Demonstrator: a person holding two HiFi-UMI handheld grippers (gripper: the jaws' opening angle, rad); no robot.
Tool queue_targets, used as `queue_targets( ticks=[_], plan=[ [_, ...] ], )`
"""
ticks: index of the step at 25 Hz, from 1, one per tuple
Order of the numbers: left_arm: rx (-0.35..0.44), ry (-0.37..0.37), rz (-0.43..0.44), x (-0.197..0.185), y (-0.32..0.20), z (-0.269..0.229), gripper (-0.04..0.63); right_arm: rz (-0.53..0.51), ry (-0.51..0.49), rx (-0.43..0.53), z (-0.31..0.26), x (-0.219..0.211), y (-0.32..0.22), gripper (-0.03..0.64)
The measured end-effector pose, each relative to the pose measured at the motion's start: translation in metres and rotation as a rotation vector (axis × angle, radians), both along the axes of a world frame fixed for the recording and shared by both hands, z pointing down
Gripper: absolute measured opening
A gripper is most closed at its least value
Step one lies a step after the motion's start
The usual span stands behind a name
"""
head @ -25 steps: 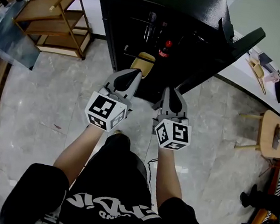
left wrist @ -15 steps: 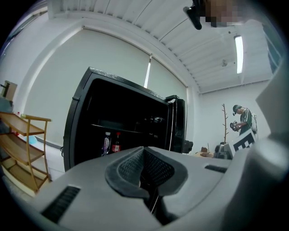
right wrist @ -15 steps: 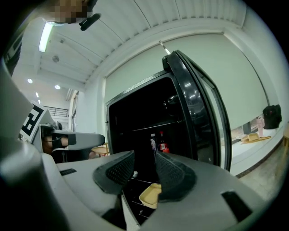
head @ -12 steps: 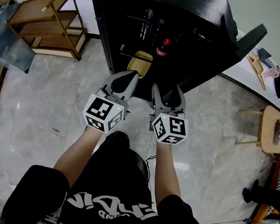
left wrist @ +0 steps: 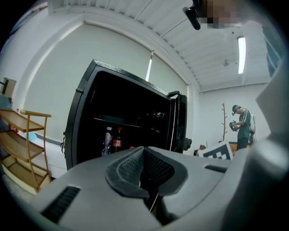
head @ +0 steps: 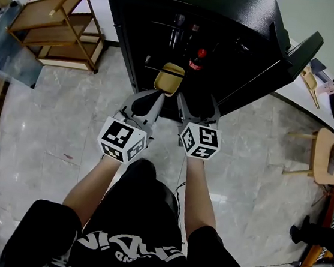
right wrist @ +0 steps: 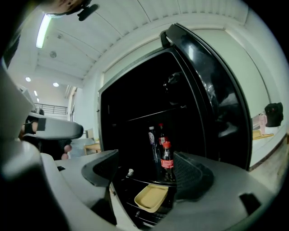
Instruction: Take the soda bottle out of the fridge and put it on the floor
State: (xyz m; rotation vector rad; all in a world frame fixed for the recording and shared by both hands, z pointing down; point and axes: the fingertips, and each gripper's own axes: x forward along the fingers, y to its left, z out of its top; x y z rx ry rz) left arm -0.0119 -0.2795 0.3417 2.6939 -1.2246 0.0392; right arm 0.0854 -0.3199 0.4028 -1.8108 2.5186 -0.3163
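While the fridge [head: 230, 11] stands with its door [head: 295, 52] swung out to the right, we see a wooden rack [head: 60, 20] on the floor [head: 47, 121] to its left. A stool [head: 326, 157] sits well off to the right, and in the left gripper view a person [left wrist: 243, 124] stands far back. A yellow tray [right wrist: 151, 197] juts from the lower shelf, just below and in front of the soda bottle [right wrist: 167, 162].

Compared with a second ago, the right gripper [right wrist: 149, 169] has come nearer the fridge opening. Its fingers [right wrist: 194, 176], then together, have just been opening. They now stand wide apart and hold nothing; the bottle shows in the gap between them but further in, untouched. The left gripper [left wrist: 144, 169] has its fingers pressed together on nothing.

Inside the fridge, the red-capped soda bottle stands upright on a wire shelf, with two more bottles [right wrist: 154, 140] close behind it.
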Motion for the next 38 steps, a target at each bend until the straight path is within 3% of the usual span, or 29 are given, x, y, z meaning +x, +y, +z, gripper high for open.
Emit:
queue_targets(
  ticks=[24, 30, 32, 38],
  plan=[
    [-0.055, -0.049, -0.055, -0.039, -0.021, 0.053, 0.005, 0.112, 0.111, -0.094, 0.114, 0.026, -0.173, 0.362],
    [-0.080, -0.054, -0.069, -0.045, -0.025, 0.069, 0.005, 0.056, 0.188, -0.081, 0.107, 0.018, -0.194, 0.355],
    [-0.089, -0.054, -0.071, -0.045, -0.025, 0.069, 0.005, 0.046, 0.206, -0.097, 0.106, 0.018, -0.195, 0.324],
    [-0.118, -0.047, -0.065, -0.044, -0.025, 0.064, 0.005, 0.033, 0.233, -0.135, 0.105, 0.014, -0.183, 0.321]
  ],
)
